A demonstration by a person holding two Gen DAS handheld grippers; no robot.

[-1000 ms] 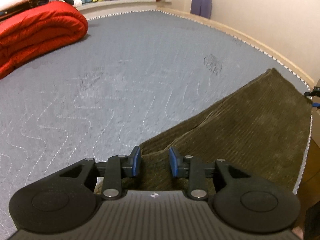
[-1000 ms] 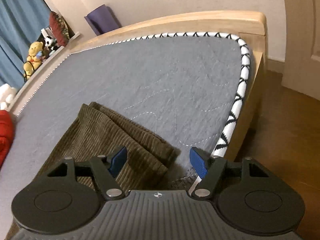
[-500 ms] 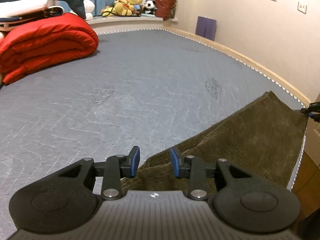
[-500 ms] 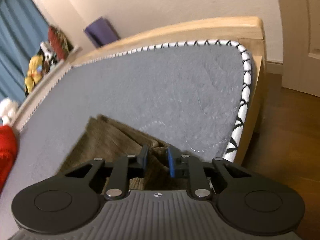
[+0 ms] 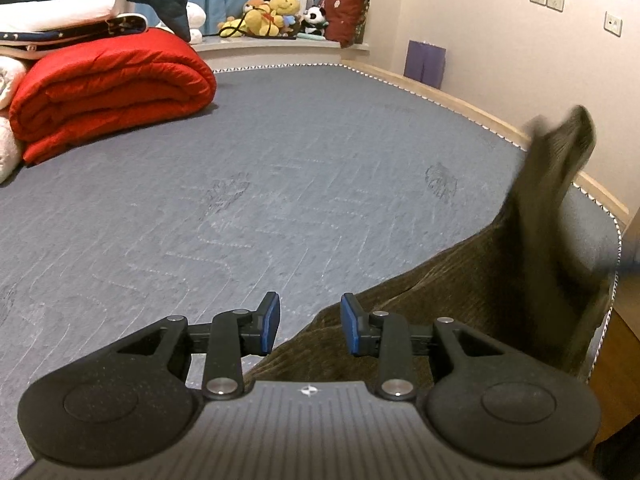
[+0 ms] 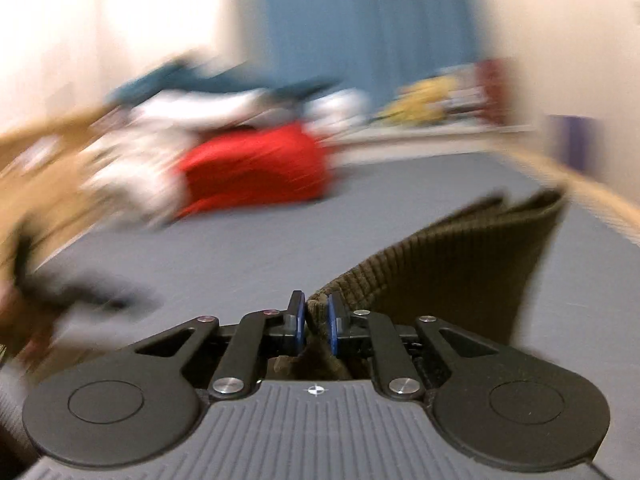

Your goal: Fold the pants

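Right wrist view: an edge of the olive-brown corduroy pants (image 6: 460, 268) is pinched between the closed right gripper (image 6: 316, 326), raised above the grey quilted mattress (image 6: 224, 252). The left gripper (image 5: 308, 330) is seen parted, empty, beside the cloth's near edge.

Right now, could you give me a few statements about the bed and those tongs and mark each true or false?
1. The right tongs pinch the brown corduroy pants. True.
2. The left tongs are clamped on the pants. False: they are open, gripping nothing.
3. A red quilt lies folded on the grey mattress. True.
4. The pants lie completely flat. False: one end is lifted off the mattress.
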